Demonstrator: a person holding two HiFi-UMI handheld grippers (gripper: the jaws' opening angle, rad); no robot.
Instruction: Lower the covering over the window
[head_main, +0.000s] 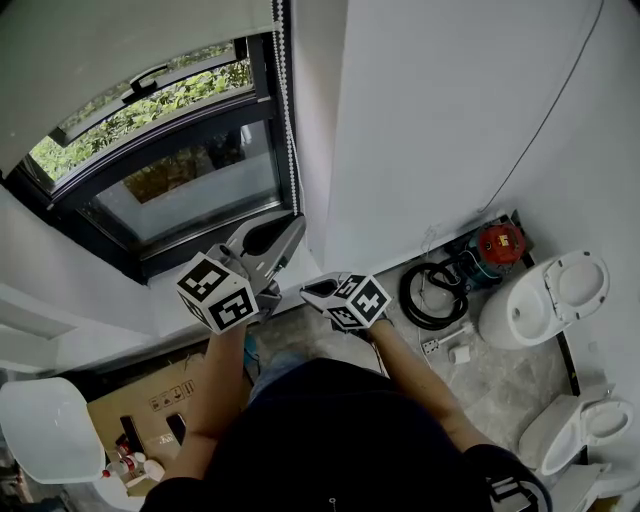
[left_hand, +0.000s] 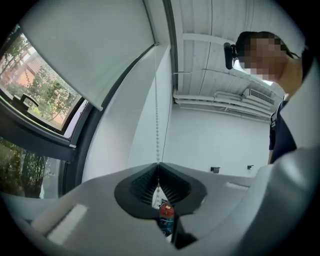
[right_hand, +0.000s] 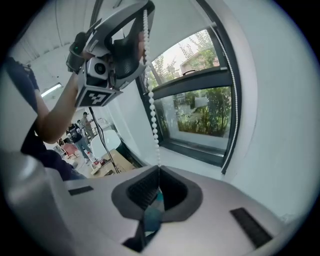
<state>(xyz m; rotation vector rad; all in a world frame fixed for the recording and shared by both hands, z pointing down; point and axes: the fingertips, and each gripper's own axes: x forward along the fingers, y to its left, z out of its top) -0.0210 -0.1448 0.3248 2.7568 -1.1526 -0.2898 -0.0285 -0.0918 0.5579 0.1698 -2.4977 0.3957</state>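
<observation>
Currently mid-pull: the left hand-held gripper (left_hand: 158, 164) and right hand-held gripper (right_hand: 159, 167) are both clamped on the chain (right_hand: 151, 115), left above. The blind (head_main: 120, 50) covers only the window's (head_main: 190, 180) top. Next, likely: right lets go, left draws down.

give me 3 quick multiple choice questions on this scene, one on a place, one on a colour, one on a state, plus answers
1. Of the left gripper and the right gripper, which grips the chain higher up?
A right
B left
C both level

2. What colour is the chain?
A white
B black
C red

3. How does the blind sit over the window?
A fully down
B lying on the floor
C partly down

Answers: B, the right gripper view shows the left one above it on the chain; A, the beads are white; C, most of the window shows below the blind's edge.
</observation>
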